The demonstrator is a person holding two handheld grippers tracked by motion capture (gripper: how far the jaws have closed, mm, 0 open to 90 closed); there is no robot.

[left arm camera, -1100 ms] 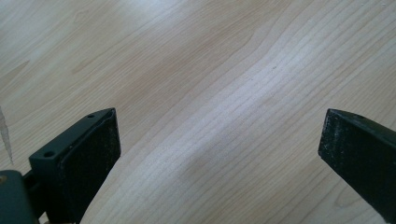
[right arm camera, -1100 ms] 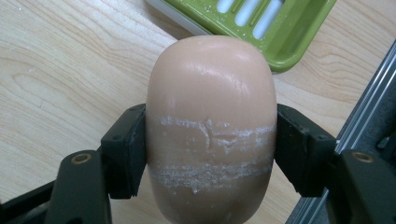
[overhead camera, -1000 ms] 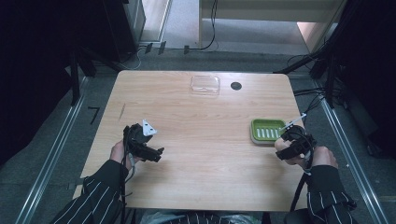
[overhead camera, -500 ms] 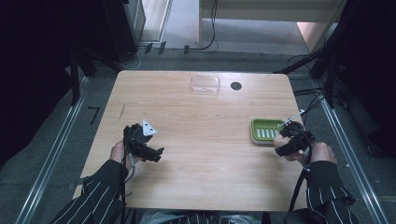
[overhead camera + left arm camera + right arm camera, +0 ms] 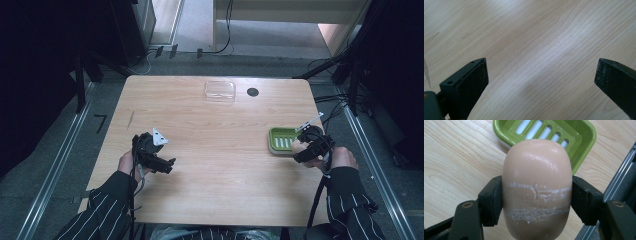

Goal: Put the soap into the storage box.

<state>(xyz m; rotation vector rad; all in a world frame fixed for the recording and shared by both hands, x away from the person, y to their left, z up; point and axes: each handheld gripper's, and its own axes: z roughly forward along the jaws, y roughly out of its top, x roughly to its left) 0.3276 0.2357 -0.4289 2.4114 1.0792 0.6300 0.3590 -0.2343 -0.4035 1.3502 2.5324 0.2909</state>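
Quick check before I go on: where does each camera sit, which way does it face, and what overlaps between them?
High view: above the person's side, looking forward and down at the table; forearms, left gripper, right gripper.
Left gripper view: on the left gripper, looking down at bare wood; jaws wide apart.
Right gripper view: on the right gripper, facing the soap dish; jaws clamp the soap.
Shared: the high and right gripper views both show the dish; all show the tabletop.
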